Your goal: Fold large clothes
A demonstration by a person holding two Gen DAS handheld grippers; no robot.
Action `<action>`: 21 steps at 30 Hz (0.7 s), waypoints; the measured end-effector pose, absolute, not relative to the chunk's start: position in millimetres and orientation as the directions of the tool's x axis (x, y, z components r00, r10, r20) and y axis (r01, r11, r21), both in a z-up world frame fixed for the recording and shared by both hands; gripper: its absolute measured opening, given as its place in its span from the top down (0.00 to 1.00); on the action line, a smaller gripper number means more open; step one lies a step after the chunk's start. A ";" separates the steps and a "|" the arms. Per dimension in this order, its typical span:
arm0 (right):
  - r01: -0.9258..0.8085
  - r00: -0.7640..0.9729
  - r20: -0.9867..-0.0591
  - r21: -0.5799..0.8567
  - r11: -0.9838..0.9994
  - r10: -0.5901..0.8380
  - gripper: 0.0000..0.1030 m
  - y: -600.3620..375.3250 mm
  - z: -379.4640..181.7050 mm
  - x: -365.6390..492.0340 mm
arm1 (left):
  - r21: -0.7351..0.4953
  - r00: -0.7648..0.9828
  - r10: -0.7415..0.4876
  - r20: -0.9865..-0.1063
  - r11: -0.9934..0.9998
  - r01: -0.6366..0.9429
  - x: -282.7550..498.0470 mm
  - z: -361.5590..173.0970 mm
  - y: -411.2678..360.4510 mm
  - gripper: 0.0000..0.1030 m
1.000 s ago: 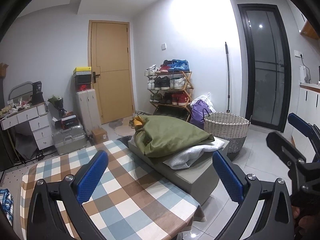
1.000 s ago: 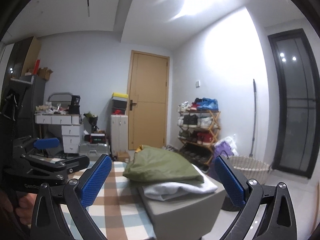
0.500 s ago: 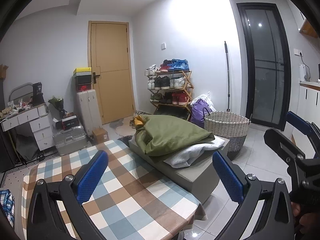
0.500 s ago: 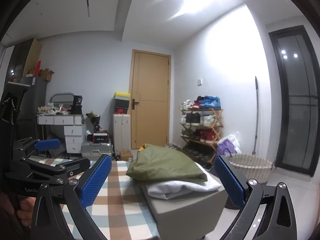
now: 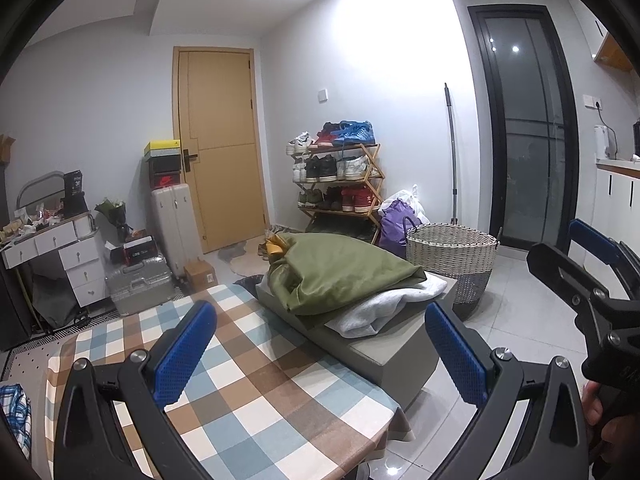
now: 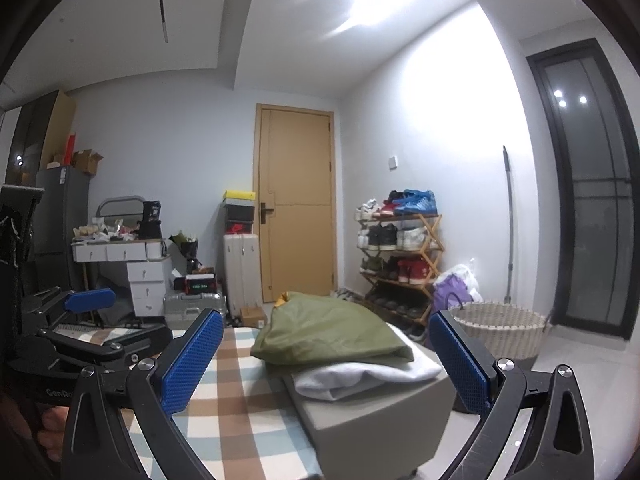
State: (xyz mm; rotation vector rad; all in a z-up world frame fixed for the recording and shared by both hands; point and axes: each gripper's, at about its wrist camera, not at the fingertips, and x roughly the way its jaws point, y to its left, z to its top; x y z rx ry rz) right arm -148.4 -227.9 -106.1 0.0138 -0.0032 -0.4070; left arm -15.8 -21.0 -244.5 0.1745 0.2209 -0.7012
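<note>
A folded olive-green garment [image 5: 340, 276] [image 6: 326, 338] lies on top of a folded white-grey garment [image 5: 384, 306] [image 6: 364, 378], both stacked on a grey box [image 5: 392, 348] [image 6: 376, 420] beyond the far edge of the checked tablecloth [image 5: 256, 396] [image 6: 236, 360]. My left gripper [image 5: 320, 354] is open above the cloth, short of the stack, with nothing between its blue pads. My right gripper [image 6: 326, 364] is open too, held higher and level with the stack. The right gripper's body shows at the right edge of the left wrist view, and the left gripper's at the left edge of the right wrist view.
A woven laundry basket [image 5: 452, 256] [image 6: 500, 328] stands on the tiled floor right of the box. Behind are a shoe rack [image 5: 340, 184], a purple bag [image 5: 396, 222], a wooden door [image 5: 220, 140], suitcases [image 5: 140, 284] and a white drawer desk [image 5: 60, 256]. A blue plaid cloth [image 5: 14, 412] shows at the left edge.
Both grippers have tilted slightly, so the stack sits a little lower in the right wrist view. Both stay open and nothing was picked up.
</note>
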 end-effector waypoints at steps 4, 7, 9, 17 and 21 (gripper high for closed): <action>0.396 0.918 0.011 0.000 0.918 -0.396 0.00 -224.9 -106.2 -149.7 | 0.077 0.732 -0.626 -0.269 0.744 0.664 -15.6 -245.4 -21.0 0.01; 0.416 0.910 0.007 -0.028 0.909 -0.416 0.00 -222.6 -105.5 -146.2 | 0.081 0.737 -0.622 -0.265 0.747 0.660 -15.9 -244.6 -20.5 0.01; 0.433 0.901 0.002 -0.045 0.900 -0.434 0.00 -221.5 -104.9 -144.1 | 0.077 0.734 -0.625 -0.268 0.745 0.663 -15.7 -244.0 -20.3 0.01; 0.426 0.905 0.003 -0.022 0.905 -0.426 0.00 -227.7 -103.5 -147.4 | 0.085 0.743 -0.620 -0.254 0.750 0.655 -18.7 -241.4 -20.2 0.01; 0.424 0.906 0.003 -0.012 0.906 -0.424 0.00 -229.8 -103.1 -148.1 | 0.087 0.742 -0.620 -0.255 0.750 0.656 -19.3 -241.5 -20.3 0.01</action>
